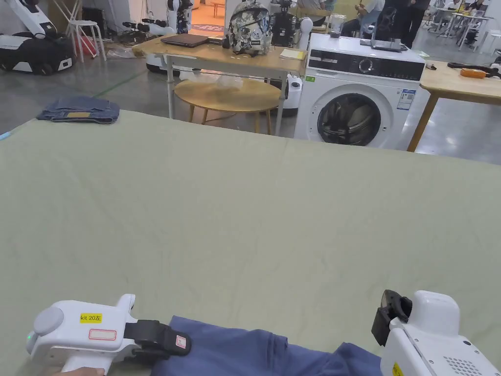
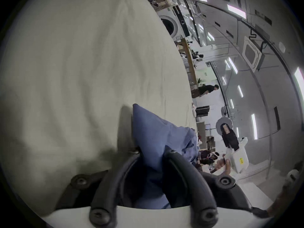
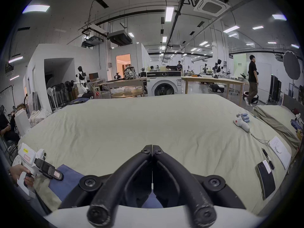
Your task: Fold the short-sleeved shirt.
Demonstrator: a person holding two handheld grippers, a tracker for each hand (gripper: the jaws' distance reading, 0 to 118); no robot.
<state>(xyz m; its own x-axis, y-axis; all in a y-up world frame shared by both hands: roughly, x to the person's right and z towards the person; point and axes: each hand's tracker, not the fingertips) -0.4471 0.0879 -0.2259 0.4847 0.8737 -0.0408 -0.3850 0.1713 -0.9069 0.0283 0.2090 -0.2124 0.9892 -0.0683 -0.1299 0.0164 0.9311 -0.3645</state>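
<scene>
The wide bed (image 1: 254, 205) is covered in a pale green sheet, matte and faintly creased, a broad soft surface with plenty of free room ahead of the shirt. The short-sleeved shirt (image 1: 254, 350) lies bunched at the near edge, a thin blue woven cloth that rumples into soft ridges and folds sharply where it is pinched. The left gripper (image 1: 164, 342) has its black jaws closed on a corner of that cloth, which stands up in a pointed peak between them in the left gripper view. The right gripper (image 3: 152, 149) hangs above the shirt's other side, its jaws pressed tip to tip with nothing between the tips. The step in hand looks like spreading the garment flat before folding; to do it well, the free gripper should probably take a matching edge, and both should draw the cloth forward evenly, keeping it taut so the limp fabric does not double under itself.
</scene>
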